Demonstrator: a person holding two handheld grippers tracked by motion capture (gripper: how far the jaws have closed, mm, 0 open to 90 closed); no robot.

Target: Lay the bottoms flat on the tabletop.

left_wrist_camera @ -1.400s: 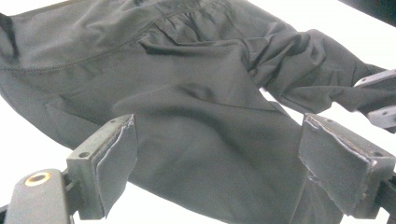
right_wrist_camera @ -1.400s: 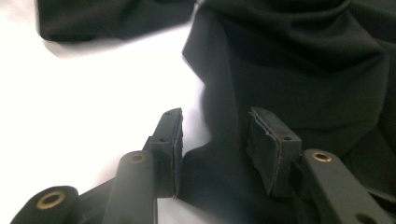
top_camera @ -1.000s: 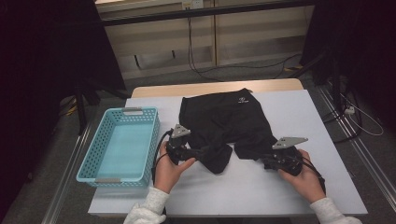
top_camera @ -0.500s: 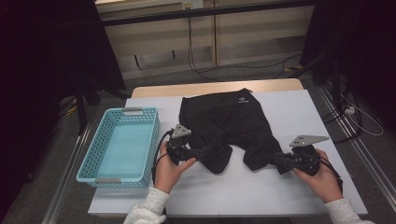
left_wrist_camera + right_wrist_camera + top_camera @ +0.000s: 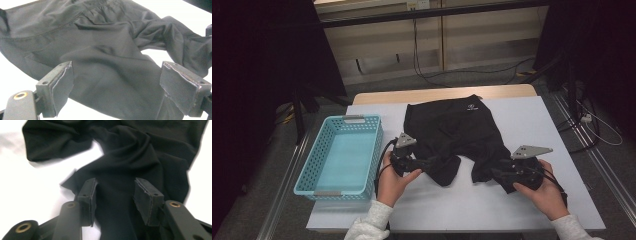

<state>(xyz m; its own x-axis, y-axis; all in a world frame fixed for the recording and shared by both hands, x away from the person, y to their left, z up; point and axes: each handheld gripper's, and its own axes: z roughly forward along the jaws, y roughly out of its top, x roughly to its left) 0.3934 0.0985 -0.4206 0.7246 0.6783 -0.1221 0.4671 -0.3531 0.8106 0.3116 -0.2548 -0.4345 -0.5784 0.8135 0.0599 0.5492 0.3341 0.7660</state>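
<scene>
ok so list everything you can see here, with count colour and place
shorts: one pair, black, small white logo at the waistband, spread on the middle of the table, legs toward the person
basket: one, light blue plastic, perforated walls, on the table's left side, nothing inside
table: one, white top with a wooden far edge
cables: several, dark, on the floor beyond the table
left hand-held gripper: one, black, jaws wide apart over the left leg of the shorts, pads not pressing
right hand-held gripper: one, black, at the right leg hem, jaws have just been opening, cloth between them unpinched
sleeves: two, white, at the bottom edge
</scene>
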